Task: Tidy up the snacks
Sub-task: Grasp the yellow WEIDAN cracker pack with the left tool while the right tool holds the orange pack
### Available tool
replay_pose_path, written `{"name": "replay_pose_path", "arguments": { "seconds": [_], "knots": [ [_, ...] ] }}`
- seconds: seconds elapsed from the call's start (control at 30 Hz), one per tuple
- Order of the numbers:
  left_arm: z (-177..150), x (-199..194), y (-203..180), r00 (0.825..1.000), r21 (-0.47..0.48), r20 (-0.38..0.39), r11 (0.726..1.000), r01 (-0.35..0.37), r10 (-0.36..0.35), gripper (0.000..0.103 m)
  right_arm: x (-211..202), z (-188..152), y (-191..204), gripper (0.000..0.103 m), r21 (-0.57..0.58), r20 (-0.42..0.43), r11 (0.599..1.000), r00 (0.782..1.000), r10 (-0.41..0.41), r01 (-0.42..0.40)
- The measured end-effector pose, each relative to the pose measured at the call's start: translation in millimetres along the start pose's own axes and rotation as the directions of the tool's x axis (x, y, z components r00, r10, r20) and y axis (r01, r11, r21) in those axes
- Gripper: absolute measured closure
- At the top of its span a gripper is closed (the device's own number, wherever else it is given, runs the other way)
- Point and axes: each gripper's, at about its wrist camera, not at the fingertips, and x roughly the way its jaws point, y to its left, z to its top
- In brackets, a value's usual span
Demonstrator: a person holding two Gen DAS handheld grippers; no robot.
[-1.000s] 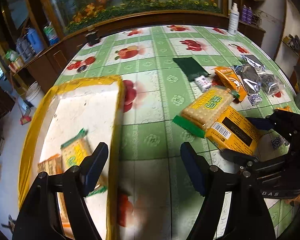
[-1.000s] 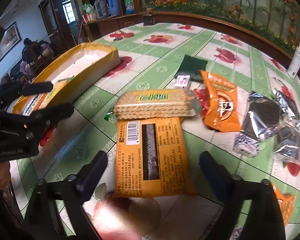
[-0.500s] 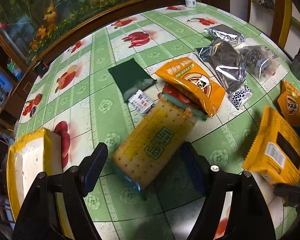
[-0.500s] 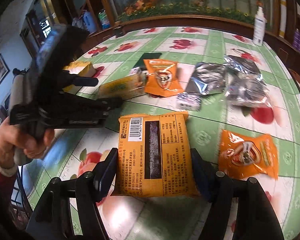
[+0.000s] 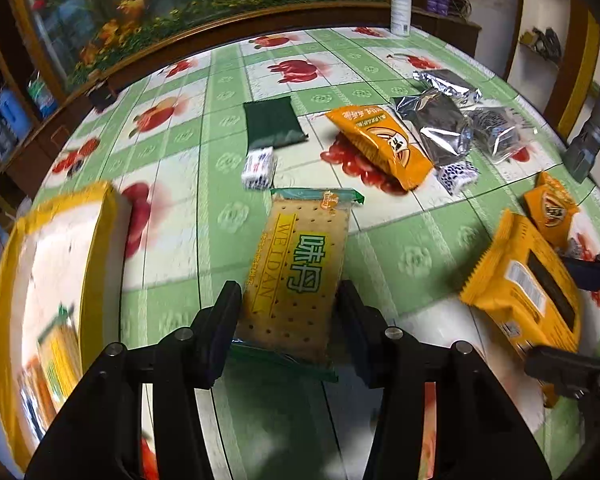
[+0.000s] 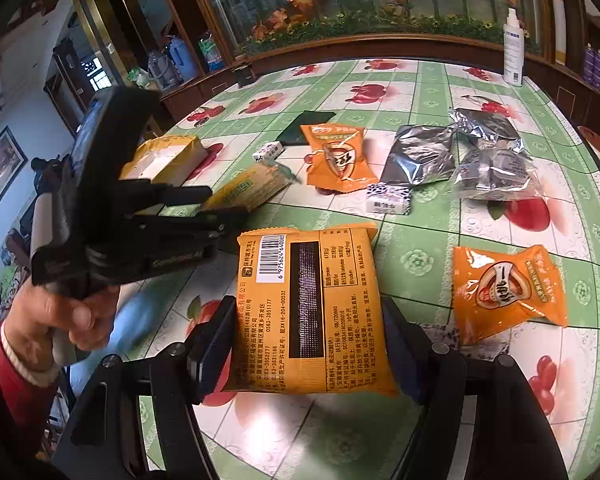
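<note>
A yellow cracker pack (image 5: 300,264) with green ends lies on the green tablecloth, its near half between my left gripper's fingers. The left gripper (image 5: 288,320) is closing, and its pads touch both long sides of the pack. From the right wrist view the left gripper (image 6: 228,202) points down at this cracker pack (image 6: 248,188). My right gripper (image 6: 308,340) is shut on an orange snack pack (image 6: 308,312), barcode side up. In the left wrist view this orange pack (image 5: 520,288) sits tilted at the right. A yellow-rimmed white box (image 5: 100,248) stands at the left with several packs inside.
Loose snacks lie further back: an orange bag (image 5: 380,140), silver bags (image 5: 440,120), a dark green pouch (image 5: 272,120), two small white packets (image 5: 258,166) and a small orange bag (image 6: 508,284). A spray bottle (image 5: 400,8) stands at the far edge. A hand (image 6: 60,312) holds the left gripper.
My left gripper swung from the box to the cracker pack, came down over its near end and narrowed its jaws onto it. The right gripper kept its hold on the orange pack.
</note>
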Motion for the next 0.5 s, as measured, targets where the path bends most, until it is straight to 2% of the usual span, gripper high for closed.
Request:
{"name": "replay_pose_path", "arguments": {
  "seconds": [0.23, 0.4, 0.47, 0.5],
  "knots": [
    [-36.8, -27.9, 26.2, 0.998, -0.156, 0.011, 0.986, 0.064, -0.063, 0.056, 1.6, -6.8, 9.3, 0.032, 0.0, -0.006, 1.0, 1.0, 0.021, -0.021],
    [-45.8, -30.1, 27.3, 0.996, -0.168, -0.009, 0.982, 0.087, -0.089, 0.056, 11.1, -11.2, 15.6, 0.032, -0.004, -0.028, 0.999, 0.999, 0.032, -0.032],
    [-45.3, -27.2, 27.3, 0.995, -0.182, -0.02, 0.979, 0.094, -0.099, 0.052, 13.8, -12.3, 19.2, 0.032, -0.009, -0.036, 0.999, 0.999, 0.034, -0.034],
    [-44.9, -24.0, 27.5, 0.993, -0.193, -0.031, 0.976, 0.102, -0.11, 0.043, 14.5, -12.6, 21.3, 0.032, -0.014, -0.038, 0.999, 0.999, 0.035, -0.035]
  ]
}}
